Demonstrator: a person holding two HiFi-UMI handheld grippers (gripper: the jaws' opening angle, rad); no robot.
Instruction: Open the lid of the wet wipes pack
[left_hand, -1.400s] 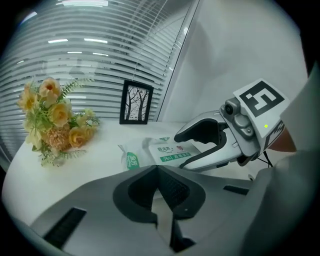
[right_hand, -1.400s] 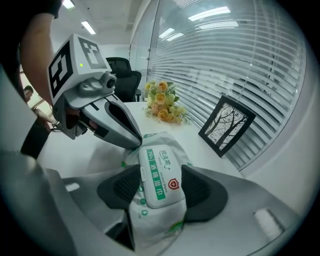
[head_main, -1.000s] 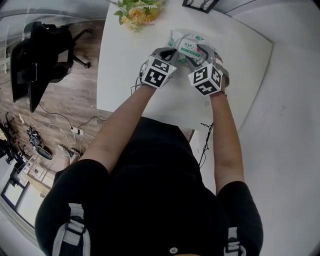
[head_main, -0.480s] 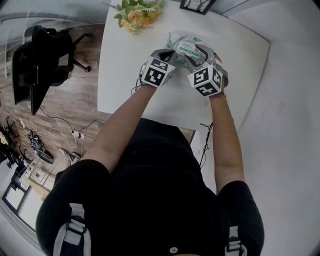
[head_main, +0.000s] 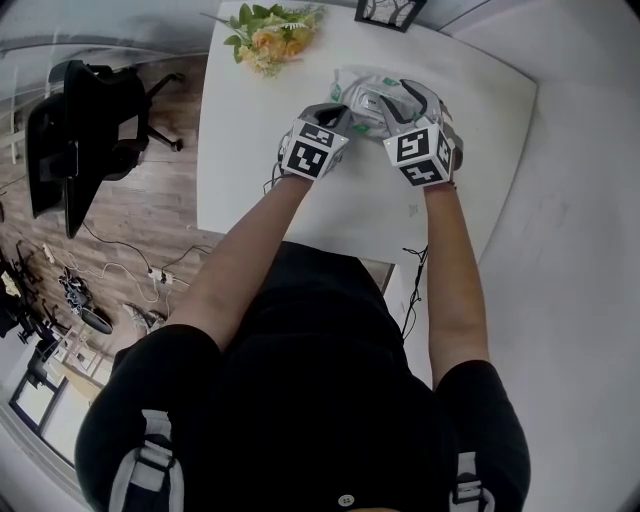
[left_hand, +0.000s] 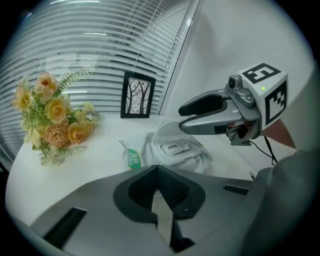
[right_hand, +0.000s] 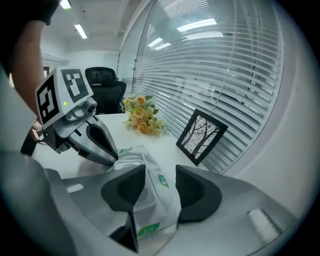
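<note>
Since a second ago the right gripper (right_hand: 161, 170) has come up a little and its fingers have just been closing. The wet wipes pack (left_hand: 197, 159) looks more bunched up than it did. One end of its film now sits squeezed between those fingers, touching both pads, so that side is gripping wrapper, not the lid.

The left gripper (left_hand: 158, 169) has its fingers pinched together right at the pack's near edge. In the right gripper view the film runs up into their tips, so it looks like they've got hold of that end.

The pack sits on the white tabletop (head_main: 300, 215), just past the left fingertips. Its lid (left_hand: 172, 147) faces up and is flat shut, just below the right fingers in the left gripper view.

Handling-wise it's probably light and squishy, with slick, crinkly film that bends and slides rather than resists. The lid is the only stiff bit. Best bet is catching the lid's front lip by the OPEN tab while the other fingers keep the film end pinned. Otherwise the whole pack likely just comes up with it.
</note>
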